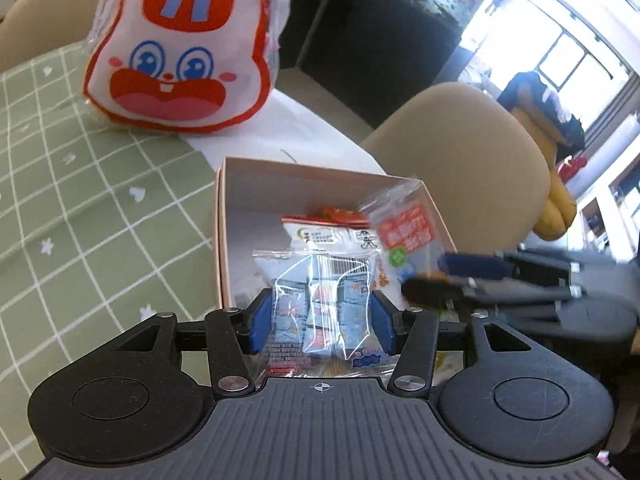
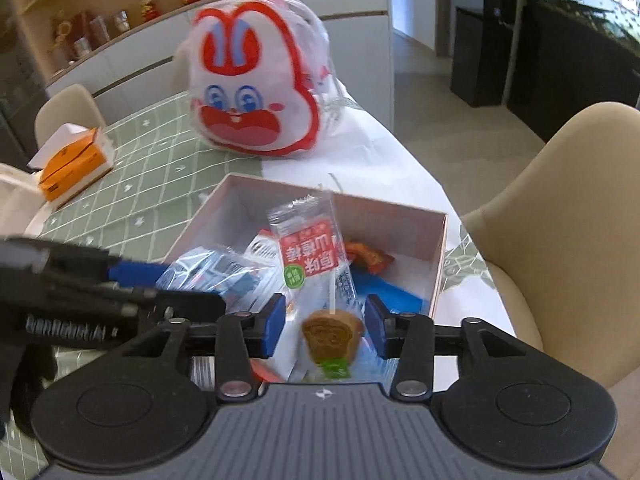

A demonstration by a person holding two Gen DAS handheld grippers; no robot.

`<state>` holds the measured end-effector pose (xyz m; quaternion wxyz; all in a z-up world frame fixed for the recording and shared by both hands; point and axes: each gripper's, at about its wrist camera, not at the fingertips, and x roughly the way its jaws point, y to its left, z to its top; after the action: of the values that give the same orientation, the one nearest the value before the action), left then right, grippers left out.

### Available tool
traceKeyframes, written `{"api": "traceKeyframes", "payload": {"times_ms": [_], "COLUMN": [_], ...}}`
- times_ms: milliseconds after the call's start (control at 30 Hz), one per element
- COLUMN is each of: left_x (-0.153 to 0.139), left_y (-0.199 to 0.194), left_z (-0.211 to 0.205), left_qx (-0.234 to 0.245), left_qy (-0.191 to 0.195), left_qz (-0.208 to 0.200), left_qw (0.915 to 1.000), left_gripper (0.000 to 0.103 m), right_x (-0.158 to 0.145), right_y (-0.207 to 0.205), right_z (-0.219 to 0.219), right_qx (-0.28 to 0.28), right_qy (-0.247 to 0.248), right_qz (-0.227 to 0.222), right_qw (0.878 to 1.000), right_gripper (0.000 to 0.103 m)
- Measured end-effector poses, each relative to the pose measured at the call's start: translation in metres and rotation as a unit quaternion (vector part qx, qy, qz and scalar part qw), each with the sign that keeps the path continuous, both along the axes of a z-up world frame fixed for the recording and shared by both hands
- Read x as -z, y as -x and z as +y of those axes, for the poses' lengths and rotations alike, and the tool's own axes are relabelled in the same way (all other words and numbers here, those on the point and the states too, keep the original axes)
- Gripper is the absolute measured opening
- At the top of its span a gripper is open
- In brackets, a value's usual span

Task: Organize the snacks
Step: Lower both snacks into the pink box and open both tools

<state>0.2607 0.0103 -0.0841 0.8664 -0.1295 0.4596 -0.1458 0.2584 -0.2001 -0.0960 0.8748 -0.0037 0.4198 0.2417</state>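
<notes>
A shallow pink cardboard box sits on the table and holds several snack packets; it also shows in the right wrist view. My left gripper is shut on a clear bag of blue-wrapped sweets over the box's near edge. My right gripper is shut on a clear packet with a red label and a brown lollipop on a stick, held over the box. This packet and the right gripper show at the right of the left wrist view. The left gripper reaches in from the left of the right wrist view.
A large rabbit-face snack bag stands behind the box on the green checked tablecloth, also in the right wrist view. An orange tissue box lies far left. Beige chairs stand beside the table's right edge.
</notes>
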Motion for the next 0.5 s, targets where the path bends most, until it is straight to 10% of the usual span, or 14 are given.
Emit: {"api": "traceKeyframes", "payload": {"times_ms": [167,500], "left_x": [-0.003,-0.014], "left_y": [0.0,0.0], "left_z": [0.006,-0.001], "left_qx": [-0.019,-0.024], "left_qy": [0.024,0.033], "left_qz": [0.0,-0.041], "left_qw": [0.9995,0.9983], "left_gripper": [0.058,0.059], "right_x": [-0.004,0.021], "right_y": [0.028,0.014], "right_z": [-0.001,0.016], "right_qx": [-0.034,0.012], "right_qy": [-0.045,0.055], "right_qz": [-0.004,-0.032], "right_qw": [0.998,0.998], "right_gripper": [0.064,0.064]}}
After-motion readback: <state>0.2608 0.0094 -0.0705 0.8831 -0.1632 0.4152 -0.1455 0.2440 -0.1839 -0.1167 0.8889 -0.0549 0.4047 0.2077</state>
